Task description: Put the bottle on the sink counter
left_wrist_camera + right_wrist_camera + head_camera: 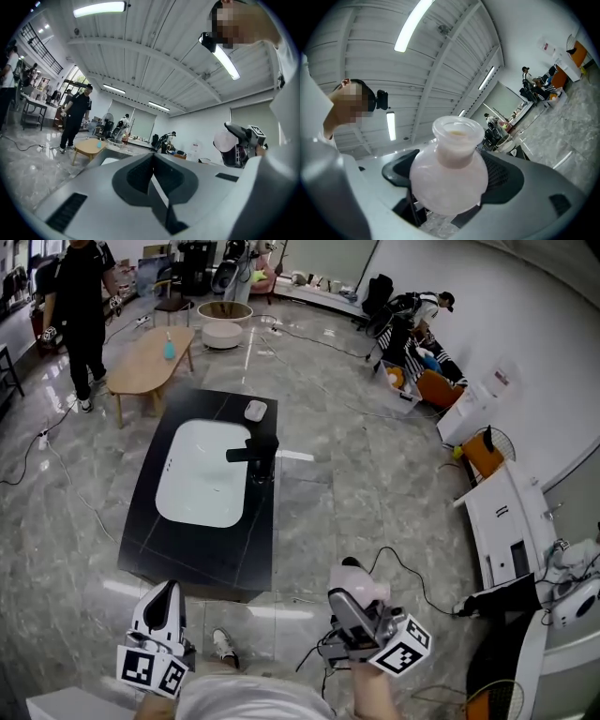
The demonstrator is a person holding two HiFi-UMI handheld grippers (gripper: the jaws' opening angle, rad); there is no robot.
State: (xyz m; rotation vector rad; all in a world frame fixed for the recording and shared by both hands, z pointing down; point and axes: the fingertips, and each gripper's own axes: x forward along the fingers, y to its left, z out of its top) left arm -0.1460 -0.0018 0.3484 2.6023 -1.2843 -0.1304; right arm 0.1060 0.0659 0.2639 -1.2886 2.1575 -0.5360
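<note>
A pale pink round bottle (pixel 449 174) with a wide open neck sits between the black pads (pixel 506 179) of my right gripper (pixel 357 590), which is shut on it. In the head view the bottle (pixel 372 590) is held low at the bottom right, over the marble floor and well short of the sink counter (pixel 161 542). The counter is black, with a white basin (pixel 202 472) and a black faucet (pixel 255 450). My left gripper (pixel 169 592) is at the bottom left, shut and empty; its jaws (pixel 153 161) point up toward the ceiling.
A small white dish (pixel 255 410) lies on the counter's far end. Beyond it stand a wooden coffee table (pixel 145 362) with a blue bottle (pixel 169 349), a person in black (pixel 80 306) and a round white tub (pixel 224 325). Cables (pixel 403 570) trail across the floor. White furniture (pixel 511 521) lines the right.
</note>
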